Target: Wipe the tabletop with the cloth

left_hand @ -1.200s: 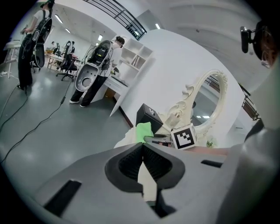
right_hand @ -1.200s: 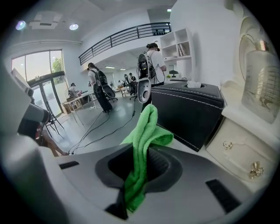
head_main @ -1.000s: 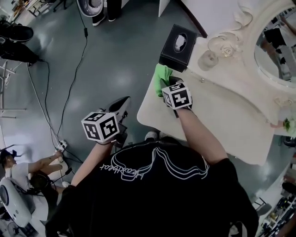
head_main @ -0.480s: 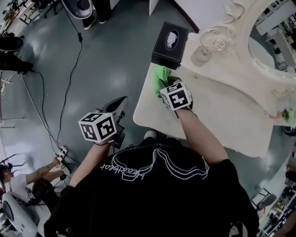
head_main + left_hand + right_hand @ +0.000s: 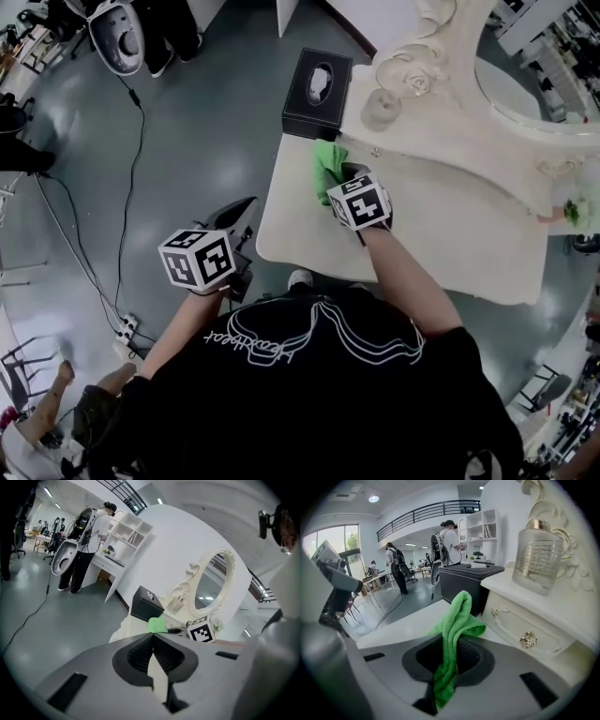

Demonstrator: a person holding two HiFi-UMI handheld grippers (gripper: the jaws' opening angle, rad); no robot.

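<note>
Two grippers show. The left gripper (image 5: 152, 639) hangs off the table's (image 5: 450, 234) left edge, above the floor, jaws pressed together with nothing between them. The right gripper (image 5: 451, 651) is over the table's left end, jaws pinching the green cloth (image 5: 458, 613), near the box (image 5: 317, 82) at the table's far corner.

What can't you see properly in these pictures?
- Head view: the spot where the green cloth meets the tabletop is covered by the marker cube on the right gripper.
- Right gripper view: the cloth's underside is hidden by the gripper's own body.
- Head view: the mirror is cut off by the top and right edges.
- Right gripper view: the glass bottle's contents cannot be told through its ribbed glass.
</note>
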